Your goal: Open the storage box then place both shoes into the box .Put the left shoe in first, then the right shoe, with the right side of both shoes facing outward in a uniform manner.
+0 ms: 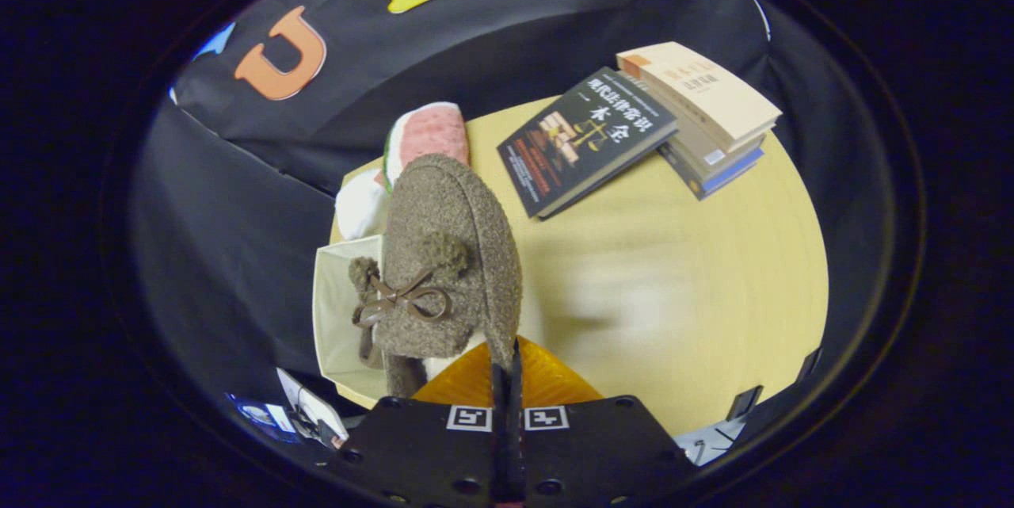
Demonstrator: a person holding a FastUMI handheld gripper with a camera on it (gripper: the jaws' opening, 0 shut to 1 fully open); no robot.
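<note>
Gripper fingers pressing together, pinching rim of brown fuzzy shoe. Shoe hanging toe-away, bow and pompoms showing, over open white storage box. Box sitting at tabletop edge, just left of shoe. Beyond shoe, watermelon-slice plush lying, white item beside it. Farther right of shoe, dark book leaning against stack of books.

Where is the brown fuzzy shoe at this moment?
In the gripper view, the brown shoe is pinched at its rim by the gripper, hanging above the open white storage box at the table's near-left corner.
</note>
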